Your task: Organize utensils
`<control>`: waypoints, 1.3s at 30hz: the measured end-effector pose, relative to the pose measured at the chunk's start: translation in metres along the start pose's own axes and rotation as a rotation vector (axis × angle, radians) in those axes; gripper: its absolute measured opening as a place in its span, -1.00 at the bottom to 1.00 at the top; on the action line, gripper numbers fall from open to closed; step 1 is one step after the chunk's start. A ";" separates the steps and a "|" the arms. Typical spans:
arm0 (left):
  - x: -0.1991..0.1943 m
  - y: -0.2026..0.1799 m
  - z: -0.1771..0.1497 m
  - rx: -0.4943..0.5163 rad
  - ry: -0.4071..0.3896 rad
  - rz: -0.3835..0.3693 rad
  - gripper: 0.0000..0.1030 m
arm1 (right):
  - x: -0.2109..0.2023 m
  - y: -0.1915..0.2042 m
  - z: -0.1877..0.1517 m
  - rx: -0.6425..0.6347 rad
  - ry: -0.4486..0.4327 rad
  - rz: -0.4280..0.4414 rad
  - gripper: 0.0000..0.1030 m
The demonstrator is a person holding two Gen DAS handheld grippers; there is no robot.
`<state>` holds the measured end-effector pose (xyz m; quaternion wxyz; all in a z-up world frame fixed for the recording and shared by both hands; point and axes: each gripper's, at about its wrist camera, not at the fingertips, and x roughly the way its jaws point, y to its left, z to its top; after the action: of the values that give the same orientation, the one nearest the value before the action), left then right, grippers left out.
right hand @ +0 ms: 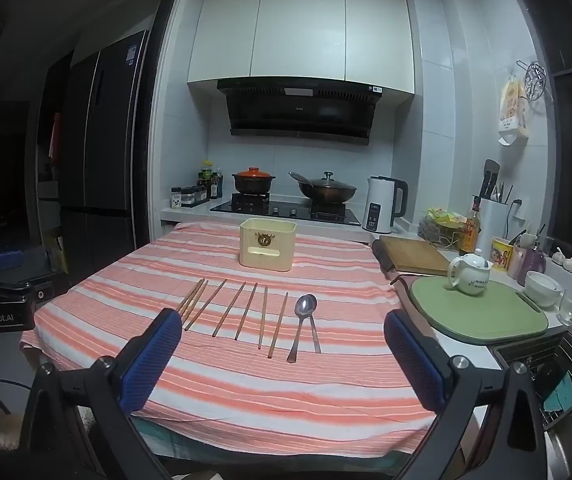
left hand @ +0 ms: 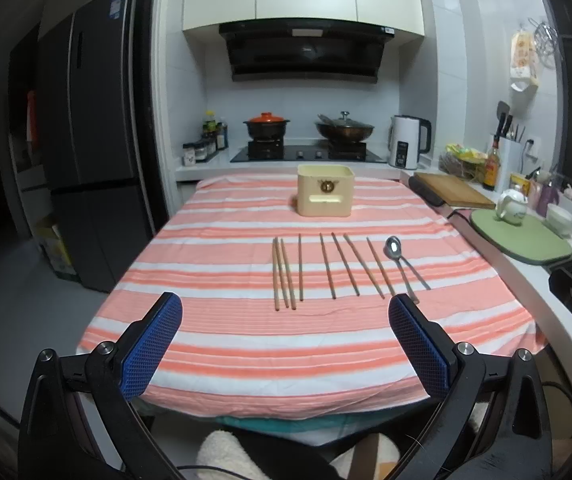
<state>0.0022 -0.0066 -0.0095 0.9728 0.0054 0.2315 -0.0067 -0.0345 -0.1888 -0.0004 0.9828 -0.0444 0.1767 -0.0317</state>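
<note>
Several wooden chopsticks lie in a row on the pink-and-white striped tablecloth. To their right lie two metal spoons, bowls together and handles spread. A cream utensil box stands upright behind them at the table's far side. My left gripper hovers open over the near table edge, short of the chopsticks, with nothing between its blue pads. My right gripper is open too, empty, near the front edge.
A counter runs along the right with a wooden cutting board, a green mat bearing a white teapot, bowls and bottles. Behind the table are a stove with pots and a kettle. A dark fridge stands left.
</note>
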 end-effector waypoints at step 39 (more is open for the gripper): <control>0.002 0.002 -0.002 0.007 0.009 -0.003 0.99 | 0.005 0.003 -0.005 0.000 0.006 0.003 1.00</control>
<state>0.0028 -0.0047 -0.0119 0.9717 0.0082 0.2360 -0.0091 -0.0313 -0.1868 -0.0070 0.9822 -0.0441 0.1798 -0.0303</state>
